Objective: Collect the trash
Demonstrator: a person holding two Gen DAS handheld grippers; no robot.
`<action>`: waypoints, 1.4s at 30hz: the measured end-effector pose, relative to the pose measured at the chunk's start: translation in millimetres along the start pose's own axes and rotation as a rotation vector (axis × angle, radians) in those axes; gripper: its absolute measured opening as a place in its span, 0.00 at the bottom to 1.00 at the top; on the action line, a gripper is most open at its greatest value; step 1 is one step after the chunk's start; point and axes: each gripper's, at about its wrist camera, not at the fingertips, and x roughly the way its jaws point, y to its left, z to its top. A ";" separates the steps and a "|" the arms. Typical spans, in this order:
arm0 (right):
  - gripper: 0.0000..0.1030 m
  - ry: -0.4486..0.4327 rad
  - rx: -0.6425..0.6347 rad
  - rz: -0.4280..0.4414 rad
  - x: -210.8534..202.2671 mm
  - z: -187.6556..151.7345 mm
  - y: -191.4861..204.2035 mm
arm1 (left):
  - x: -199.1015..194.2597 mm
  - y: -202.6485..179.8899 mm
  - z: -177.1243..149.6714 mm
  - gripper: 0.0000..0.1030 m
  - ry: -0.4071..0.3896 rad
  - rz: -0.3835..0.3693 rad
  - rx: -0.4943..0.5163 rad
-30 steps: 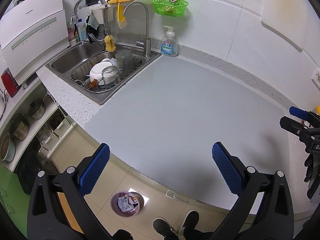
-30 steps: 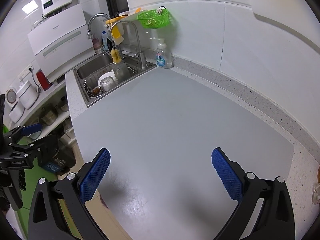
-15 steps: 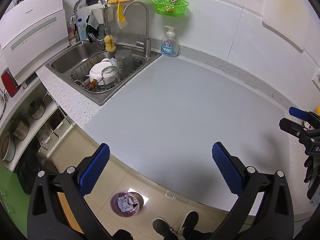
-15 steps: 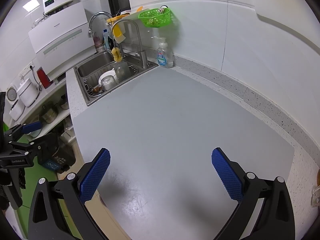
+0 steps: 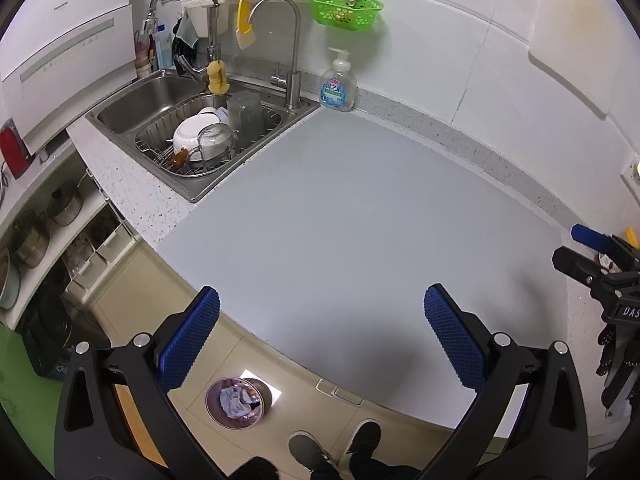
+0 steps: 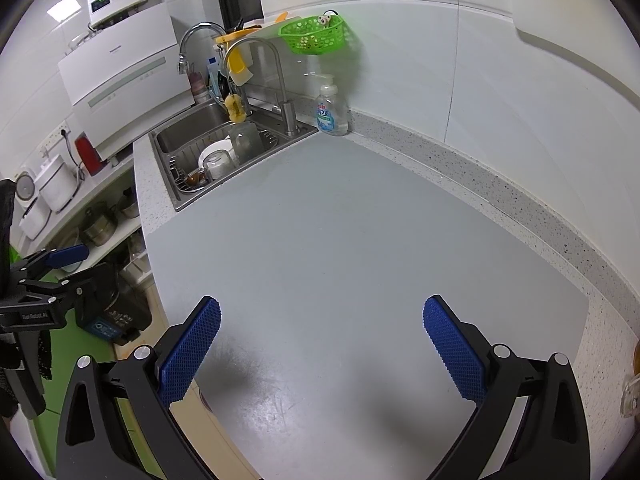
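Observation:
A small round trash bin (image 5: pixel 236 402) with crumpled waste inside stands on the floor below the counter's front edge, seen between the left gripper's fingers. My left gripper (image 5: pixel 320 336) is open and empty, held above the counter's front edge. My right gripper (image 6: pixel 322 344) is open and empty above the grey counter mat (image 6: pixel 340 240). The right gripper also shows at the right edge of the left wrist view (image 5: pixel 592 256); the left gripper shows at the left edge of the right wrist view (image 6: pixel 56 268). No loose trash shows on the mat.
A steel sink (image 5: pixel 192 128) with a dish rack and bowls sits at the back left. A soap bottle (image 5: pixel 338 84) stands by the tap; a green basket (image 5: pixel 346 8) hangs on the wall. Shelves with pots (image 5: pixel 64 208) are at left. My shoes (image 5: pixel 336 448) are below.
Both grippers have stayed open and nearly still. The views have shifted only slightly.

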 end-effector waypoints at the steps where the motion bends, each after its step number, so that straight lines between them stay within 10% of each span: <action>1: 0.94 0.000 0.000 0.000 0.0 0.0 -0.1 | 0.6 0.3 0.3 0.97 0.003 0.002 -0.003; 42: 0.94 0.001 0.001 0.008 2.3 -2.4 -4.0 | -3.9 -12.8 2.0 0.97 -0.014 0.057 0.013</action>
